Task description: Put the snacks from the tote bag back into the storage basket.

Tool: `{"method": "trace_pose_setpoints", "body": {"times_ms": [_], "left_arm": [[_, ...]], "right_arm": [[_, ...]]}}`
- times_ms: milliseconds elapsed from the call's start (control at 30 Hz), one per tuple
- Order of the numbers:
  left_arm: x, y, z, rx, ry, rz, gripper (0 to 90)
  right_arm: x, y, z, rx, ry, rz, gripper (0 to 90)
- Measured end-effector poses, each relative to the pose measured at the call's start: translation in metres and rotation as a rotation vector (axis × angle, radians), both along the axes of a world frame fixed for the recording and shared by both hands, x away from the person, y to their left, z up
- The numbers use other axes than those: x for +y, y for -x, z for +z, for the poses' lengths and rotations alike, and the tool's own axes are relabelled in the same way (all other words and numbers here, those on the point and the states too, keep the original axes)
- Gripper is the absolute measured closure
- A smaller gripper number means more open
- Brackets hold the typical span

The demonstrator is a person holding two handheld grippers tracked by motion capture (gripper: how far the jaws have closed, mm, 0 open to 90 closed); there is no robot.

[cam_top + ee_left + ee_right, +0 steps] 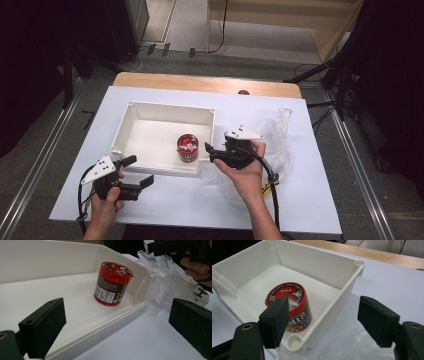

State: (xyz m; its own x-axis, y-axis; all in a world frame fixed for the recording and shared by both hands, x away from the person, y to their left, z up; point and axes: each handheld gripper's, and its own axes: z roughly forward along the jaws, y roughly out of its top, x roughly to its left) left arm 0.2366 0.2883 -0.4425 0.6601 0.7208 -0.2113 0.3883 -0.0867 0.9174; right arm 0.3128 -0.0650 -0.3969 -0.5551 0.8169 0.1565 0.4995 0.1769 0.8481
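A red candy tub [187, 148] stands upright in the near right corner of a white box [170, 106]. My right gripper [209, 152] hovers open and empty just right of that corner, its jaws pointing left toward the tub. In the right gripper view the tub [287, 292] sits partly behind the left jaw of that gripper [324, 307], inside the box [317, 265]. My left gripper [140, 171] is open and empty at the box's near left side. In the left gripper view its jaws [117, 310] frame the tub [112, 283] across the box wall [50, 260].
A crumpled clear plastic bag [277, 135] lies right of the box, under the right hand; it also appears as the bag [170, 282] and the bag [347, 347]. White sheet [200, 200] covers a wooden table [205, 82]. Metal rails run along both sides on the floor.
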Motion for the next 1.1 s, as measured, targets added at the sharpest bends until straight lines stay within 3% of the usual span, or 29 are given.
{"method": "trace_pose_setpoints", "body": {"times_ms": [1100], "left_arm": [[0.000,0.000,-0.002,0.003,-0.002,0.003,1.0]], "right_arm": [[-0.073,0.009,-0.013,0.014,-0.033,-0.116,25.5]]}}
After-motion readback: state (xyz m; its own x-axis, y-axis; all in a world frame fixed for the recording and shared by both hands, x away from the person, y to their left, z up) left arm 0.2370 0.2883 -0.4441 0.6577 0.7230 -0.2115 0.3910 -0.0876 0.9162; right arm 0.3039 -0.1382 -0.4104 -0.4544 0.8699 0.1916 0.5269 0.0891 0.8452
